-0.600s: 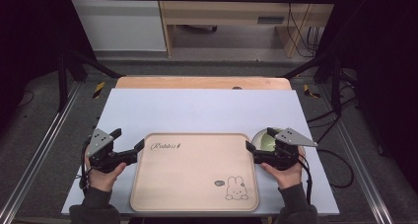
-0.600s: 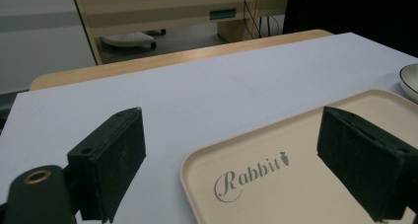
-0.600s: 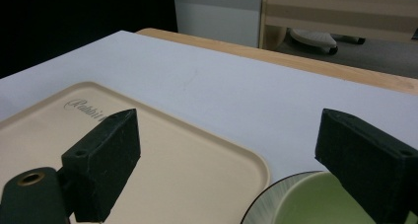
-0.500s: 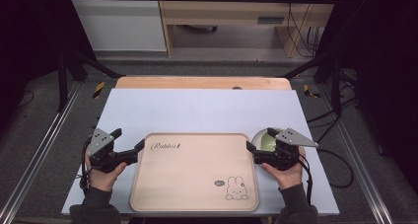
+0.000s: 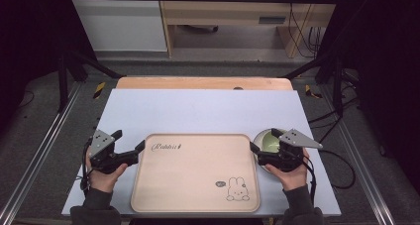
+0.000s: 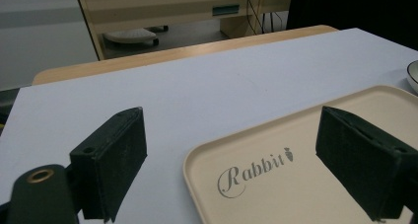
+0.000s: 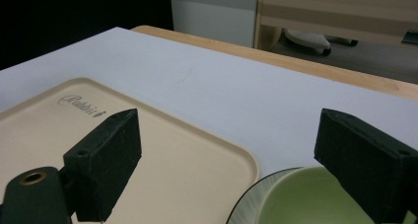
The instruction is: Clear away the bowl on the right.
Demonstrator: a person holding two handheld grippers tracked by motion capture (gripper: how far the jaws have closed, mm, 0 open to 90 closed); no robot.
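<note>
A beige tray (image 5: pixel 198 170) printed with "Rabbit" and a small rabbit lies at the table's near middle. My left gripper (image 5: pixel 130 140) is open at its left edge. In the left gripper view, that gripper (image 6: pixel 231 135) has one jaw over the bare table and the other over the tray (image 6: pixel 305 150), with neither pad pressing on it. A pale green bowl (image 5: pixel 266 141) stands just right of the tray. My right gripper (image 5: pixel 264 140) is open above the gap between them. In the right gripper view, that gripper (image 7: pixel 226 130) has one jaw over the tray (image 7: pixel 148 150) and the other over the bowl (image 7: pixel 296 199).
A pale lilac sheet (image 5: pixel 208 111) covers the wooden table (image 5: pixel 203 83), bare beyond the tray. Black frame posts (image 5: pixel 64 76) and cables (image 5: pixel 341 160) flank the table. A wooden cabinet (image 5: pixel 233 17) stands on the floor behind.
</note>
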